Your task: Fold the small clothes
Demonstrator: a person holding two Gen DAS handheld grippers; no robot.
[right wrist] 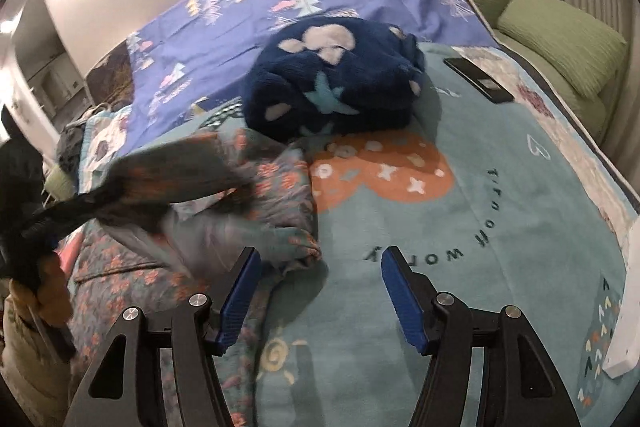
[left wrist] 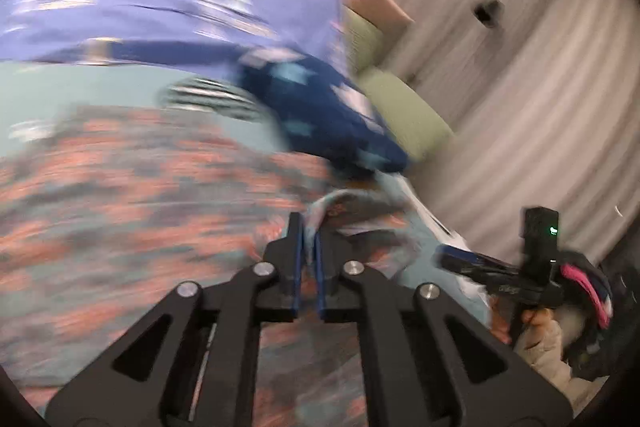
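Observation:
A grey garment with orange flowers (right wrist: 272, 183) lies crumpled on the left of a teal blanket (right wrist: 500, 227). My left gripper (left wrist: 309, 229) is shut on a fold of it, and the cloth sticks up between the blue pads. From the right wrist, that gripper (right wrist: 80, 209) shows at the left, holding a flap of the garment lifted off the bed. My right gripper (right wrist: 320, 267) is open over the blanket just right of the garment's edge, nothing between its fingers. It also appears side-on as the right gripper (left wrist: 460, 263) in the left wrist view, which is blurred.
A dark blue fleece bundle (right wrist: 336, 79) sits behind the garment. A black phone (right wrist: 478, 79) lies to its right. A purple sheet (right wrist: 240, 27) covers the far bed. Green cushions (right wrist: 560, 47) and a curtain (left wrist: 520, 87) line the right side. A white object (right wrist: 628, 307) lies at the right edge.

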